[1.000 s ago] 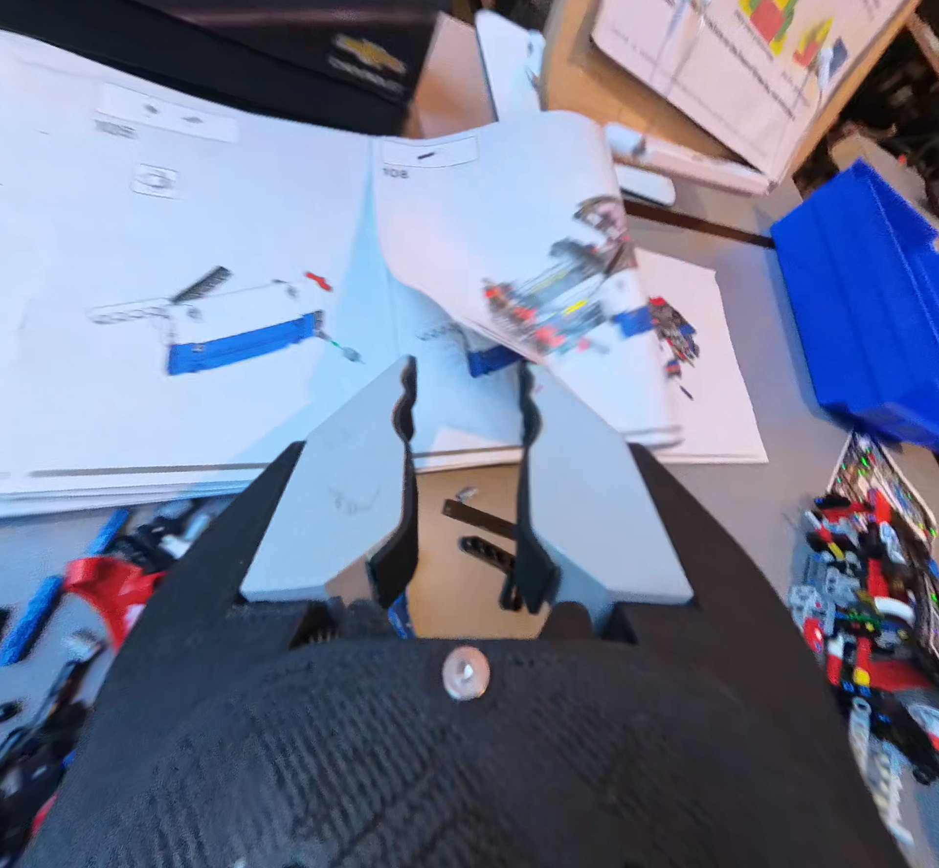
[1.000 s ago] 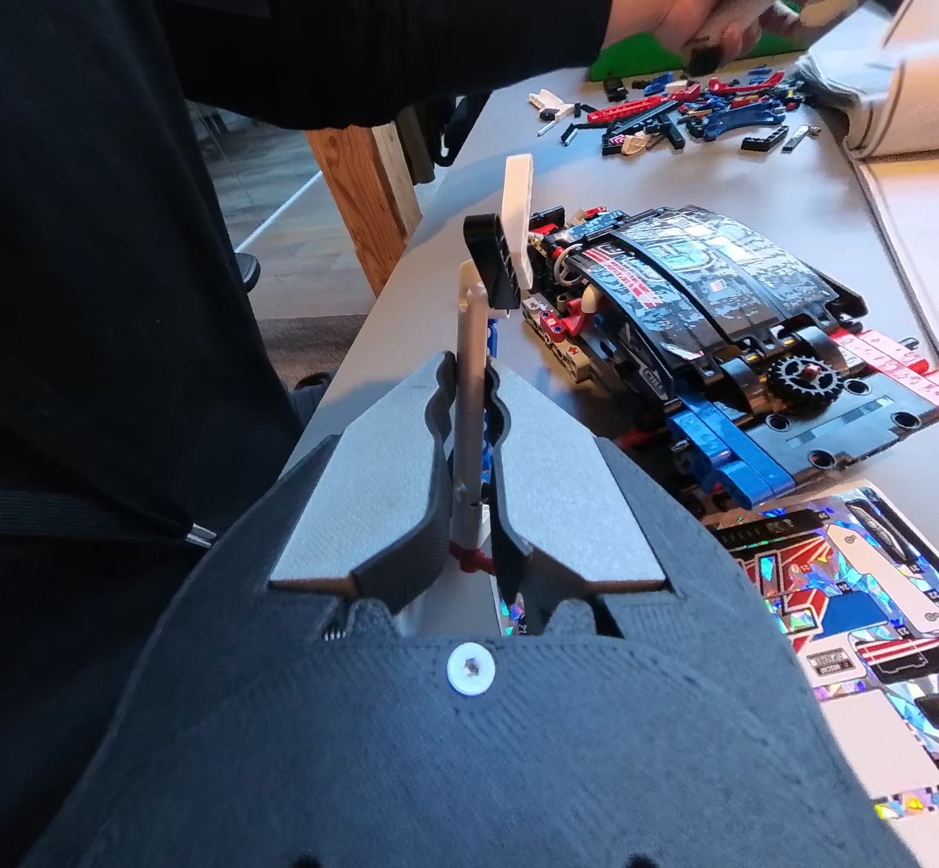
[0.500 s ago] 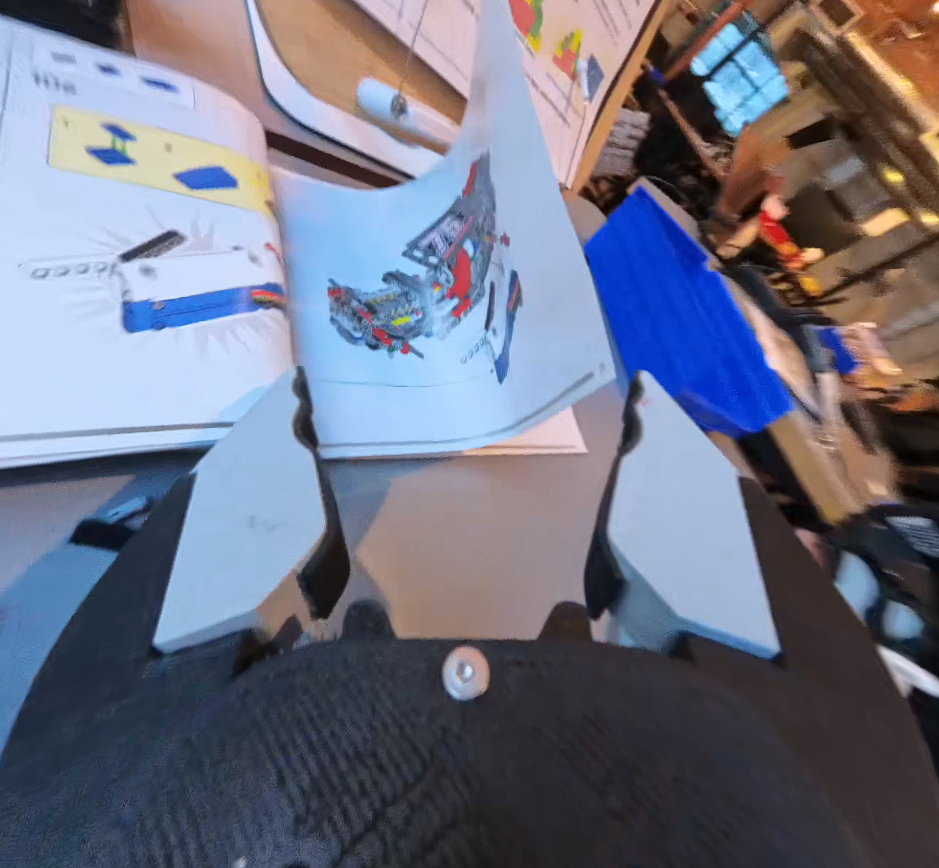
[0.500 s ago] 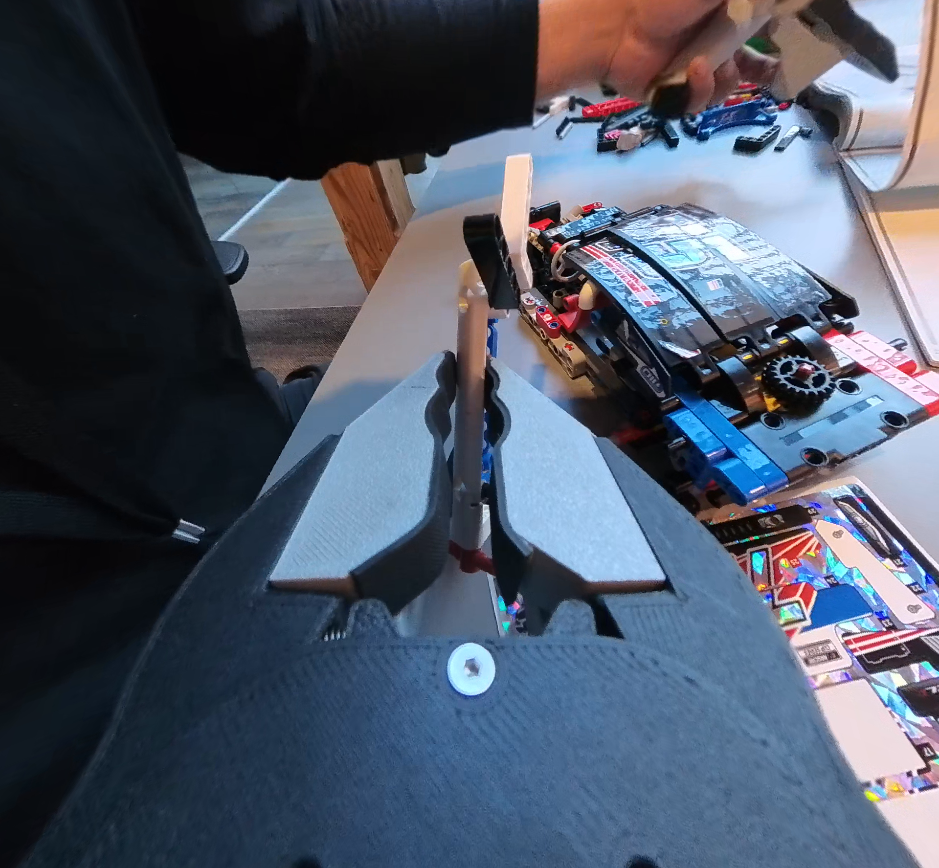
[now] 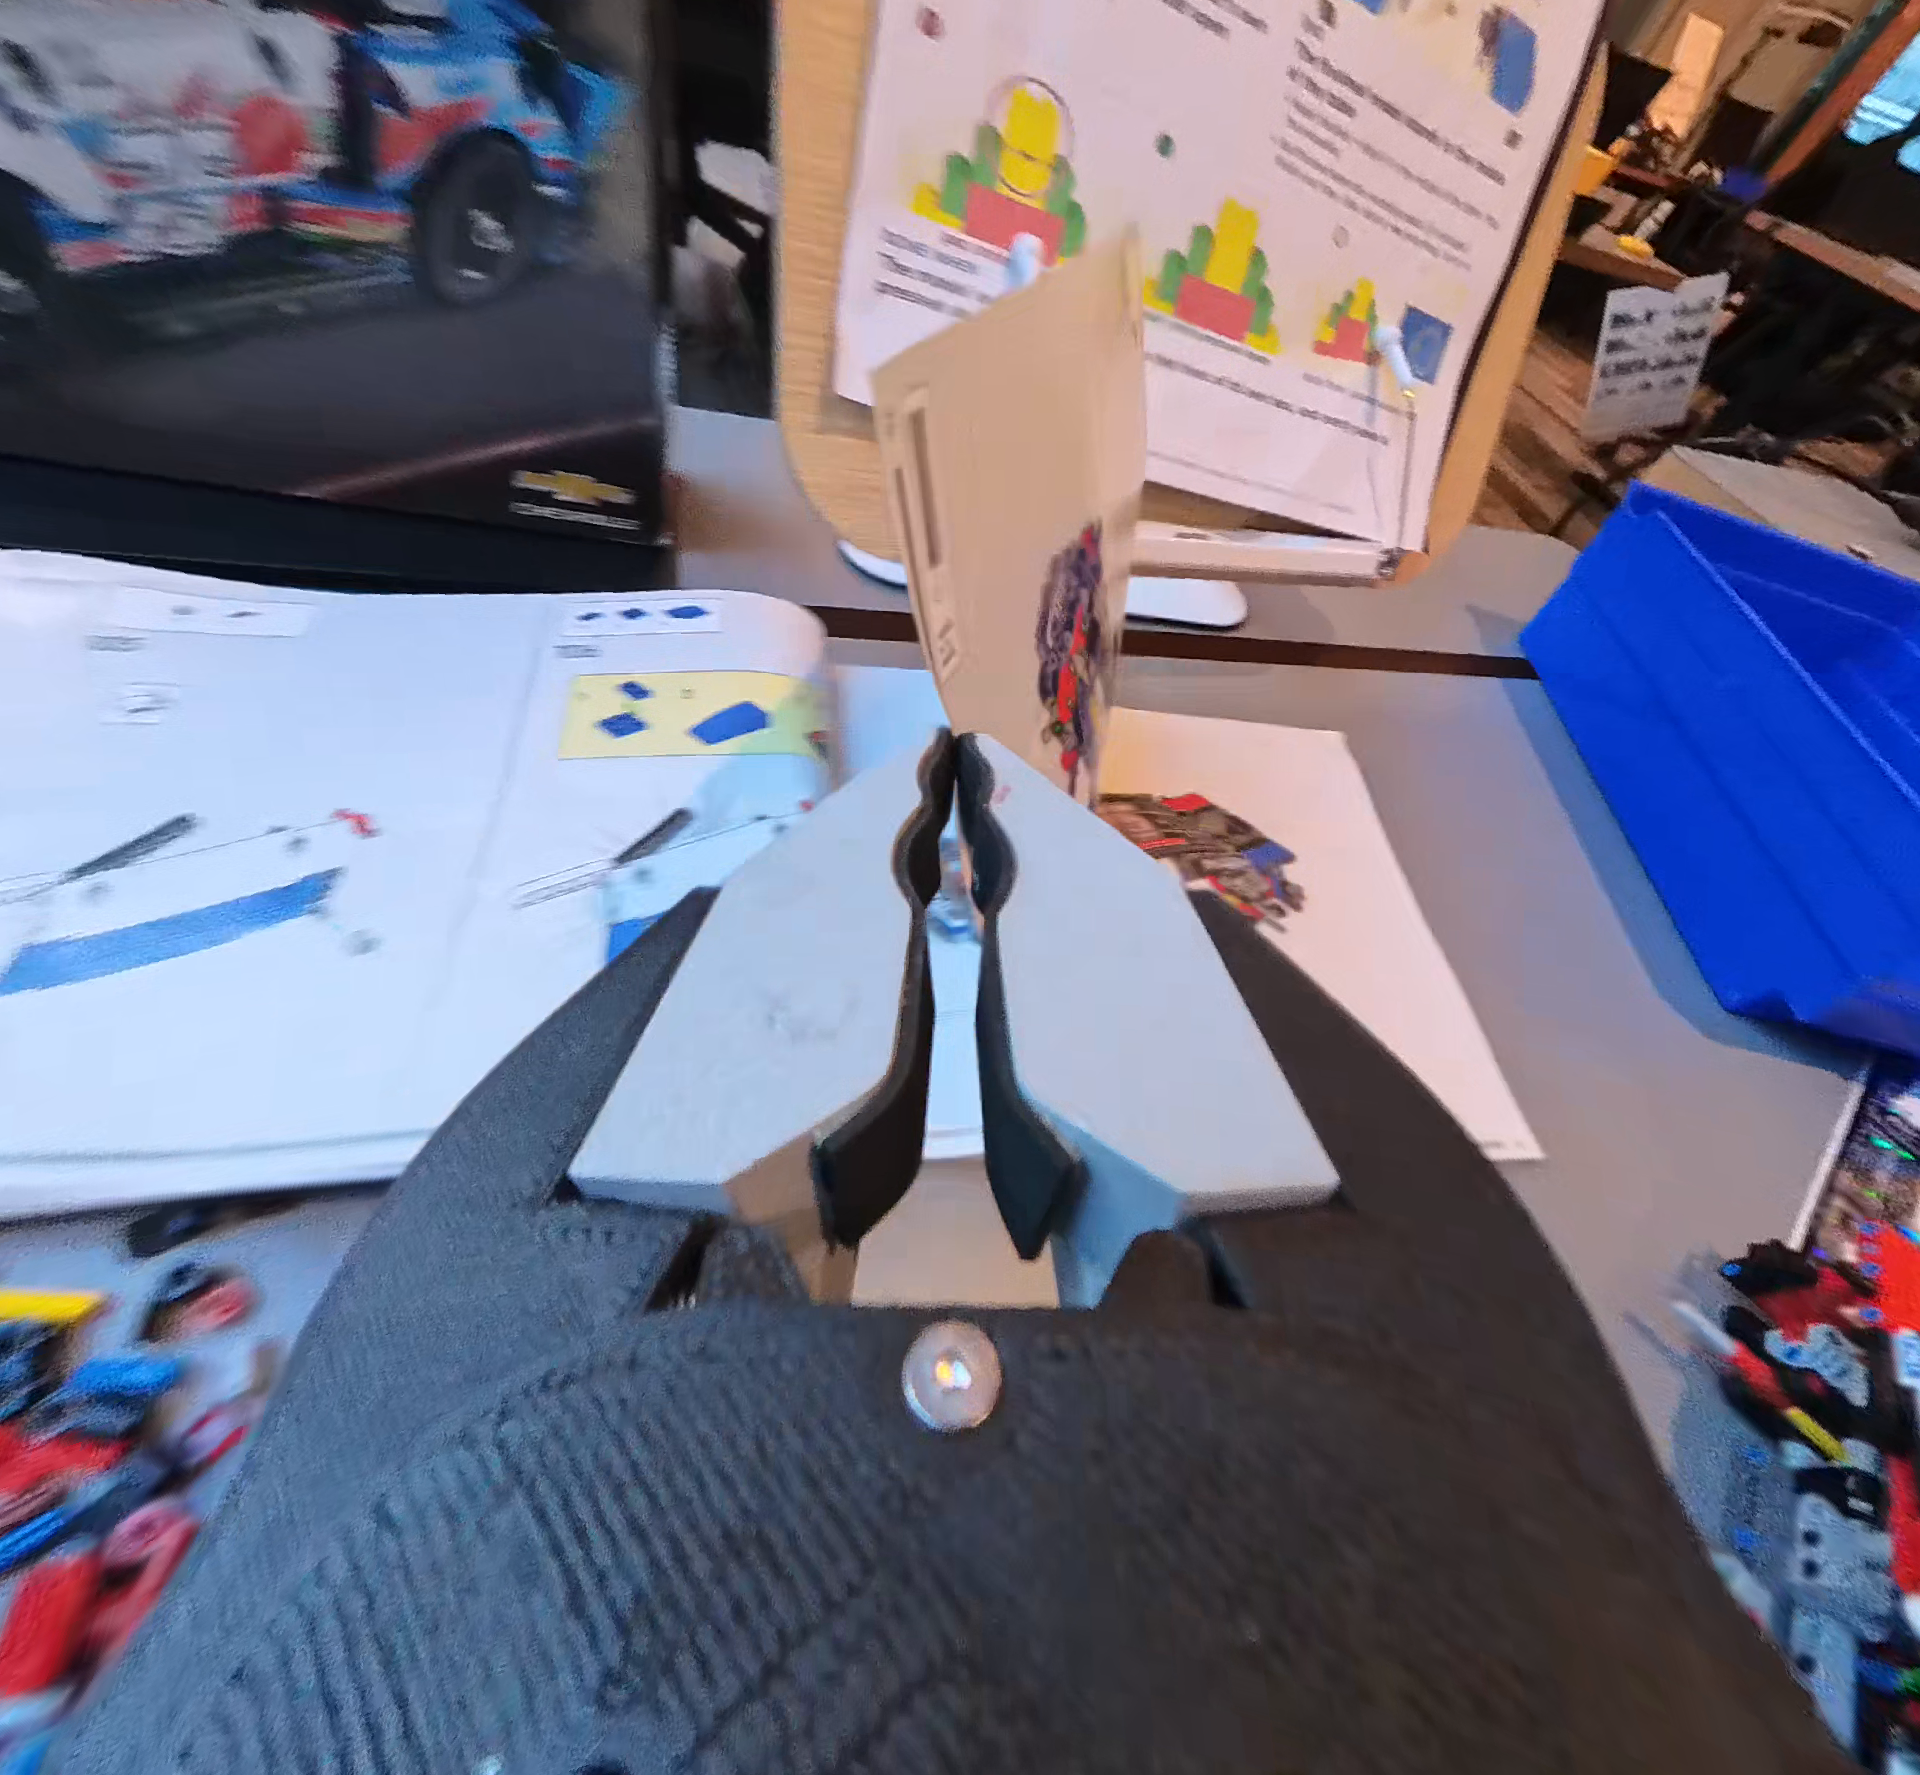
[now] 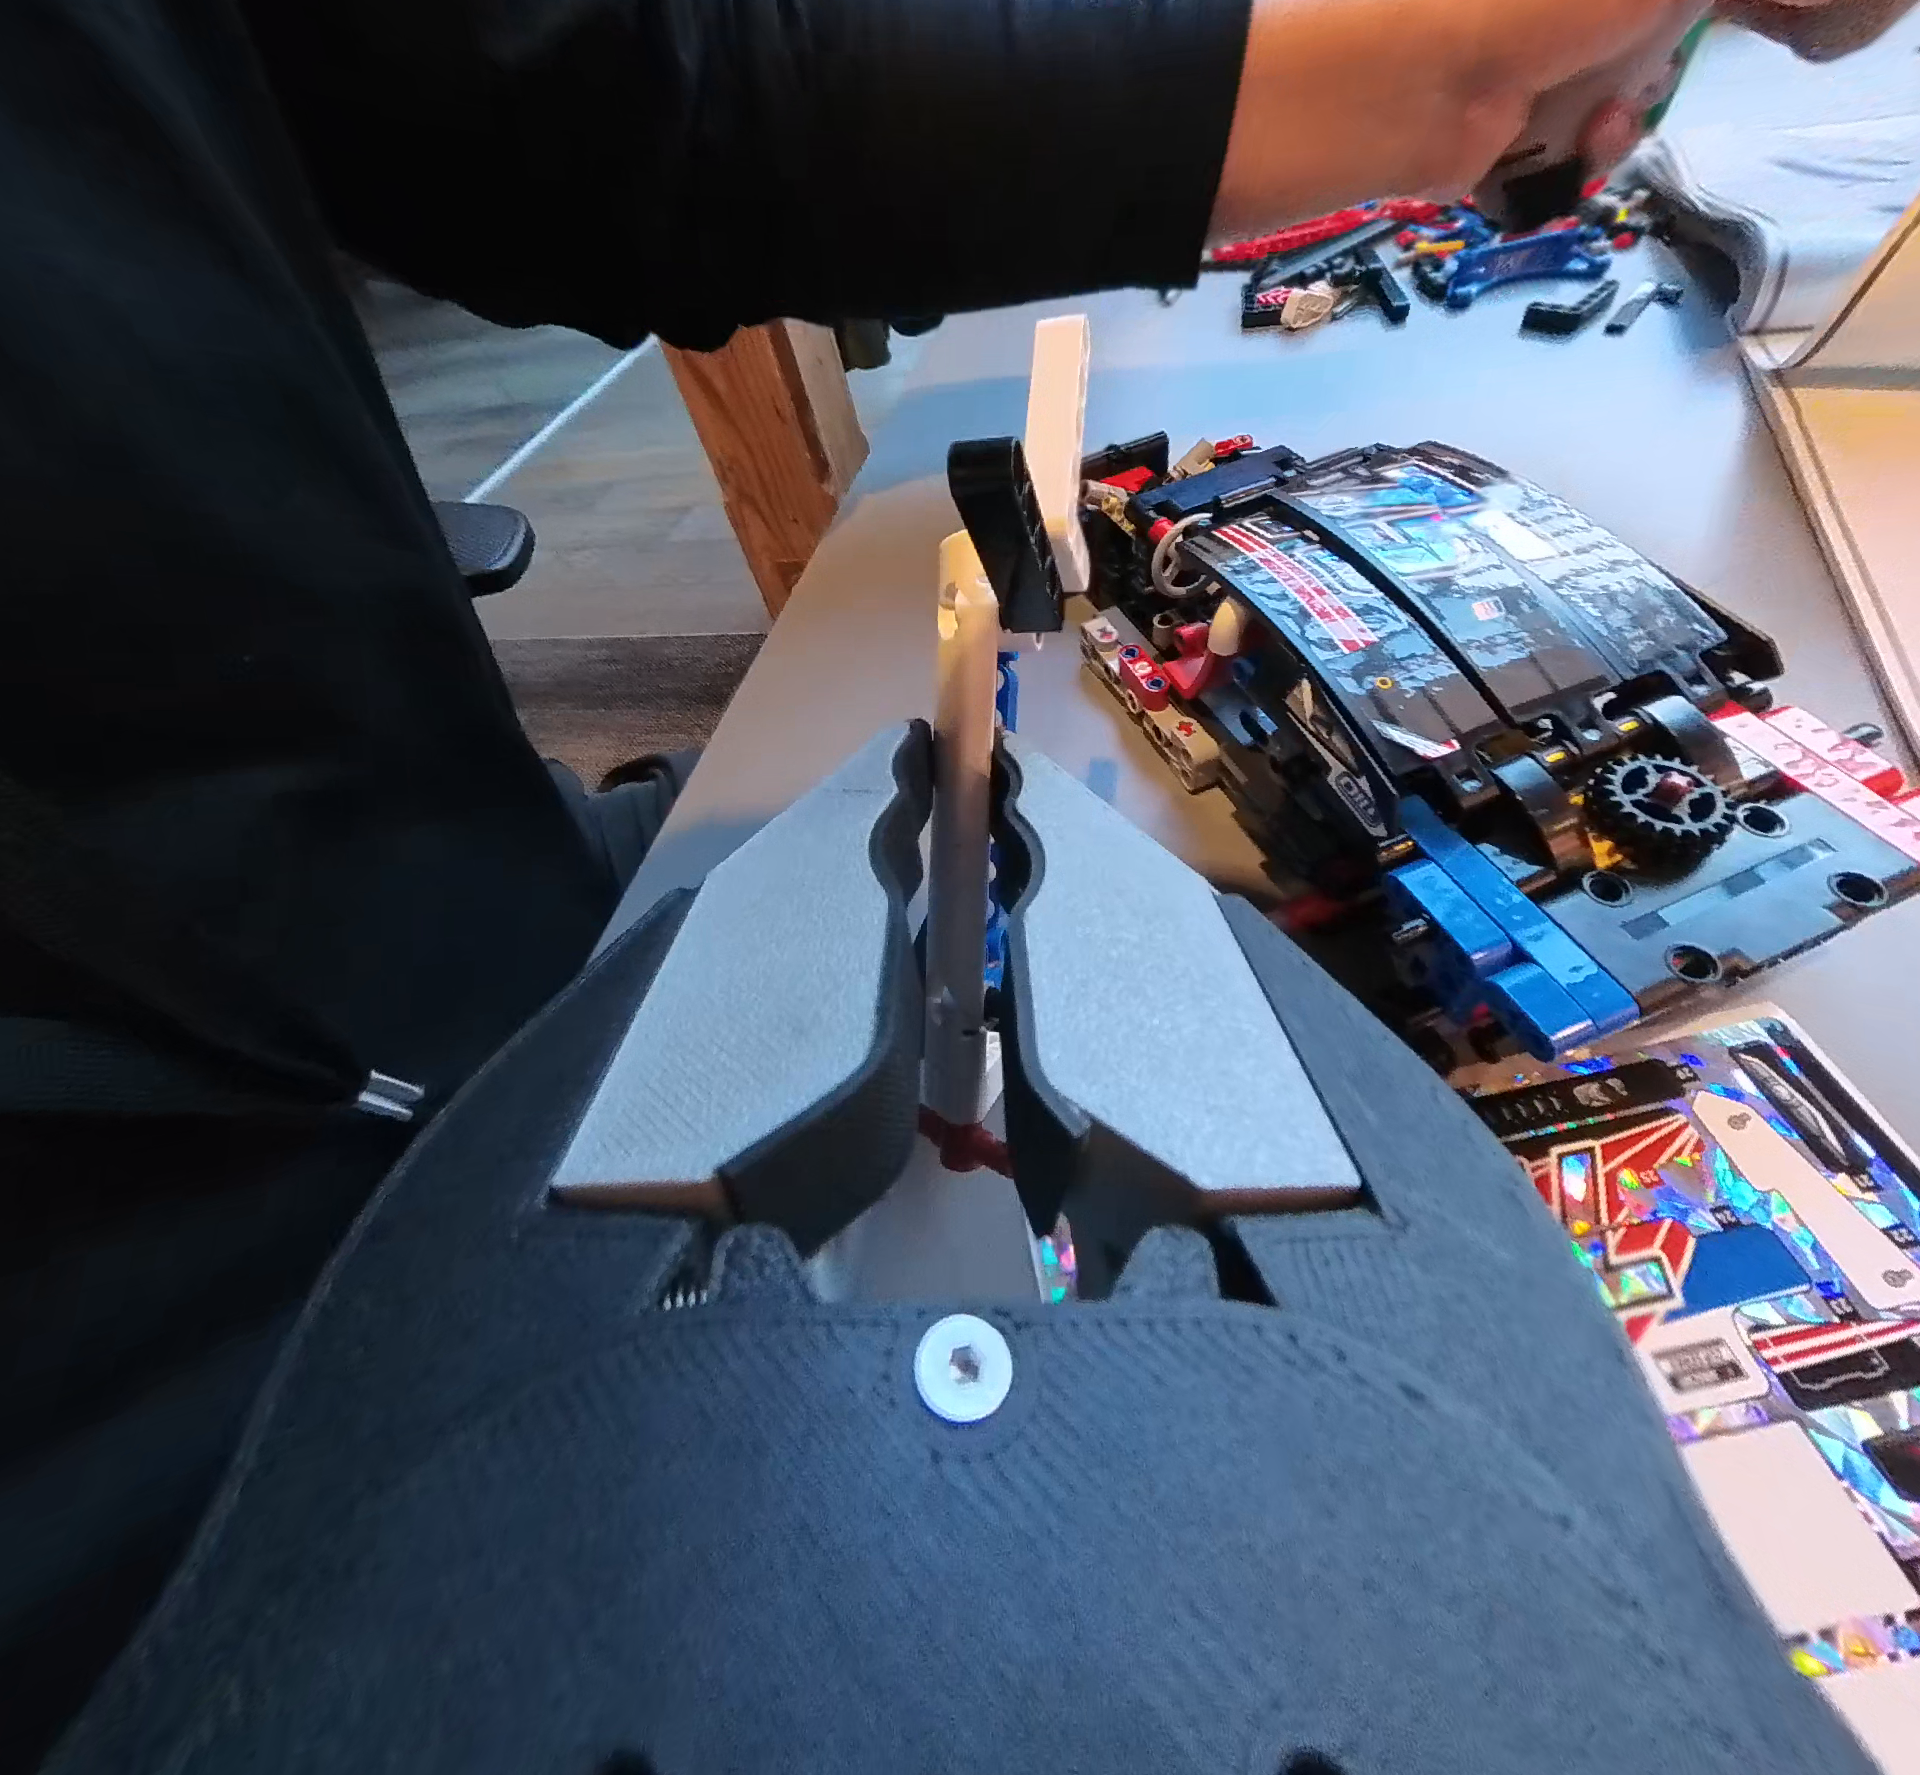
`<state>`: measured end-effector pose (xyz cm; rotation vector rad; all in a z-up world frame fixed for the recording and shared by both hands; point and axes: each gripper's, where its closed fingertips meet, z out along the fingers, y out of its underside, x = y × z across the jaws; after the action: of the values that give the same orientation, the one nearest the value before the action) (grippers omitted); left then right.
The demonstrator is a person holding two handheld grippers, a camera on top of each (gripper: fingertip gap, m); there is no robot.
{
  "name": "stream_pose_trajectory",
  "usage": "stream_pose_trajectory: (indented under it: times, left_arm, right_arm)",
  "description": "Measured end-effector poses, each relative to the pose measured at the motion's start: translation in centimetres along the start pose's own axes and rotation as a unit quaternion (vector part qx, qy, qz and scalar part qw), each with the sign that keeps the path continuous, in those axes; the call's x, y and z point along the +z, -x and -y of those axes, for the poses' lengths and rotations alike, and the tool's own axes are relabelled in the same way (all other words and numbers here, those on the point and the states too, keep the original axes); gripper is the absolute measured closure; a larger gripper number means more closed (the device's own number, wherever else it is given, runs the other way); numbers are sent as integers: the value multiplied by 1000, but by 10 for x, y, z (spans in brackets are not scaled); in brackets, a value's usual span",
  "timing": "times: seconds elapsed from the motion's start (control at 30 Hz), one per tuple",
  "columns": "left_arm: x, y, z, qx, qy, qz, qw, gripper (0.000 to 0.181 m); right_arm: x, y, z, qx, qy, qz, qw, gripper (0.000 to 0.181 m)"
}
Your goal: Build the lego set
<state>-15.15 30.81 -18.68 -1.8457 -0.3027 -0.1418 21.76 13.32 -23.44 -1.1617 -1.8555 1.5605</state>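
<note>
My left gripper (image 5: 956, 757) is shut on the lower edge of a page (image 5: 1003, 520) of the open instruction booklet (image 5: 312, 842), and the page stands upright above the tips. My right gripper (image 6: 961, 775) is shut on a long white and blue lego sub-assembly (image 6: 958, 852) that points upward, with a black beam (image 6: 1013, 536) and a white beam (image 6: 1057, 416) at its top. The partly built black and blue lego car (image 6: 1455, 686) lies on the grey table (image 6: 1299, 395) just right of it.
A blue bin (image 5: 1745, 769) stands at the right, the set's box (image 5: 312, 219) and a cardboard stand with a poster (image 5: 1195, 167) behind the booklet. Loose parts lie at both sides (image 5: 94, 1393) (image 5: 1818, 1413). A shiny sticker sheet (image 6: 1714, 1206) lies near the car. A person's sleeved arm (image 6: 831, 94) reaches across. My right fingertips sit around 40 cm from my left ones.
My left gripper opened wide around the lifted page, then shut on its lower edge and raised it upright. My right gripper holds the sub-assembly still; the person's arm moved up and right.
</note>
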Motion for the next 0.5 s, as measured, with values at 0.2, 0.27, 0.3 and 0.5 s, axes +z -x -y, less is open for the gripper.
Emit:
stream_pose_trajectory:
  times: [0.2,0.27,0.3,0.5]
  left_arm:
    - [-23,44,-1,-6,-6,26,1000,181]
    - [-27,51,3,-3,-12,28,1000,181]
    - [-29,52,6,0,-17,23,1000,181]
    - [-35,53,13,42,-20,10,999,181]
  right_arm:
    - [6,3,-5,-7,14,4,1000,175]
    - [6,2,-6,-11,19,1,1000,175]
    - [6,2,-7,-10,20,-1,1000,175]
    - [7,0,-8,-3,19,1,1000,175]
